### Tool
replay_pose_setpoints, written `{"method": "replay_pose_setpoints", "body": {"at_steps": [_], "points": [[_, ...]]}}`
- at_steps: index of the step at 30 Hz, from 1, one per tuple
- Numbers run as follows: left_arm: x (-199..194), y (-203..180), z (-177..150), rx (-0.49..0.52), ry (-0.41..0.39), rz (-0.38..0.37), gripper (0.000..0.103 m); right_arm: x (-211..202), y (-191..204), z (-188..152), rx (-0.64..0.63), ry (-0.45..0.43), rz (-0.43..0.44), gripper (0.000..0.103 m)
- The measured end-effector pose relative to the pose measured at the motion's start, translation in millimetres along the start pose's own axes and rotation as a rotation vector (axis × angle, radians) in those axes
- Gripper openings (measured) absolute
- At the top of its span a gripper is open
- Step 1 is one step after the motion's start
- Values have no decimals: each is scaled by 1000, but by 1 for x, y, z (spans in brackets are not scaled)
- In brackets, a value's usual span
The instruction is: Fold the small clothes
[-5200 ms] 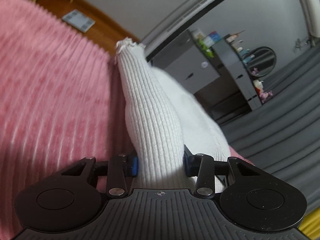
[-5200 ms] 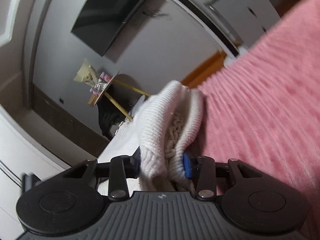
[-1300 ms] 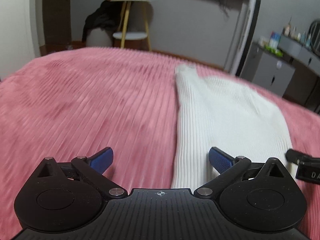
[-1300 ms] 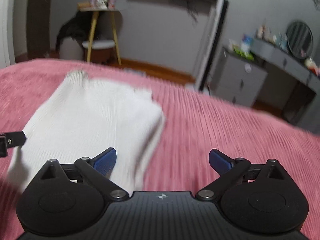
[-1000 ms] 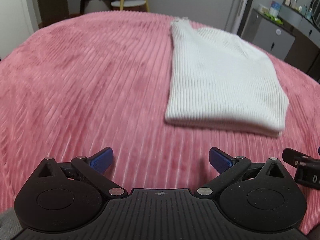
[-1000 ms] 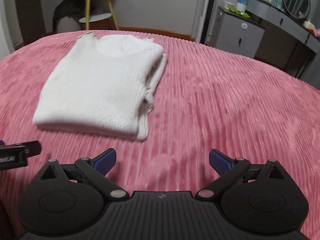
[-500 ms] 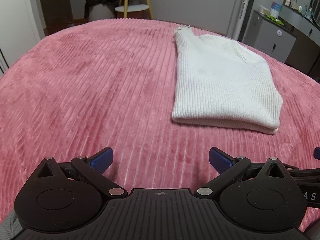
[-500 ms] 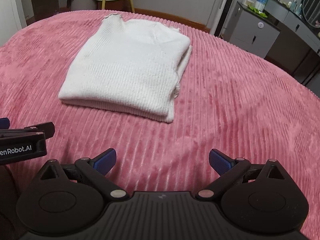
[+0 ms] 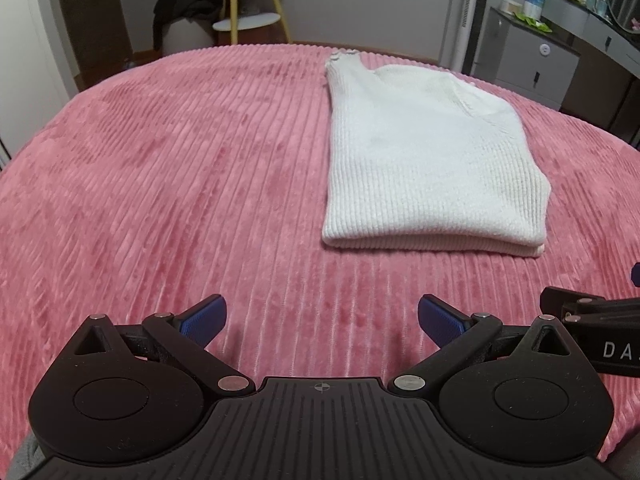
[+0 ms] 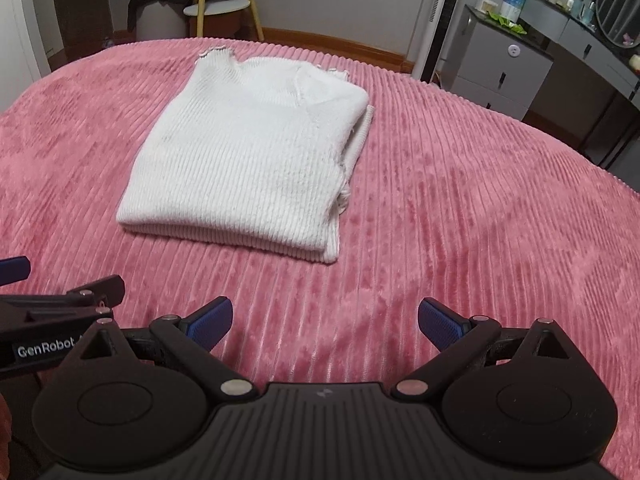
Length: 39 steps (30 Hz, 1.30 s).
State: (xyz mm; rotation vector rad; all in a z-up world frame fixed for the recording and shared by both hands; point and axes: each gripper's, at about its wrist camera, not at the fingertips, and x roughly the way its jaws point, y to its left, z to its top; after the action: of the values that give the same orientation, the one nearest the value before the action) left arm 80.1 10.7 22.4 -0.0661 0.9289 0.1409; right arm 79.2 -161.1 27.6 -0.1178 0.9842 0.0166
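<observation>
A white ribbed knit sweater lies folded in a flat rectangle on the pink ribbed bedspread; the right wrist view shows the sweater left of centre. My left gripper is open, empty, and hovers short of the sweater's near folded edge. My right gripper is open too, holding nothing, also back from that edge. Each gripper shows at the other view's side: the right one and the left one.
Beyond the bed stand a yellow-legged side table with dark clothes beside it, a white tower fan, and a grey dresser with bottles and a round mirror. The bedspread spreads wide on both sides of the sweater.
Both grippers let go of the sweater, which now lies folded on the bed. They opened and drew back toward the near side; over the last half second they barely shifted.
</observation>
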Motion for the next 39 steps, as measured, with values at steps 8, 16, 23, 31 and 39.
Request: {"method": "replay_pose_setpoints", "body": {"at_steps": [8, 16, 23, 31, 39], "points": [[-2, -1, 1, 2, -6, 3, 103, -3, 0, 0, -5, -15, -3, 99], [-4, -1, 2, 0, -8, 3, 103, -6, 1, 0, -5, -25, -6, 99], [-6, -1, 2, -2, -13, 0, 103, -9, -1, 0, -1, -32, -3, 99], [-6, -2, 3, -6, -14, 4, 103, -10, -2, 0, 2, -35, -4, 99], [-7, 0, 4, -13, -19, 3, 103, -10, -4, 1, 14, -41, -5, 99]]}}
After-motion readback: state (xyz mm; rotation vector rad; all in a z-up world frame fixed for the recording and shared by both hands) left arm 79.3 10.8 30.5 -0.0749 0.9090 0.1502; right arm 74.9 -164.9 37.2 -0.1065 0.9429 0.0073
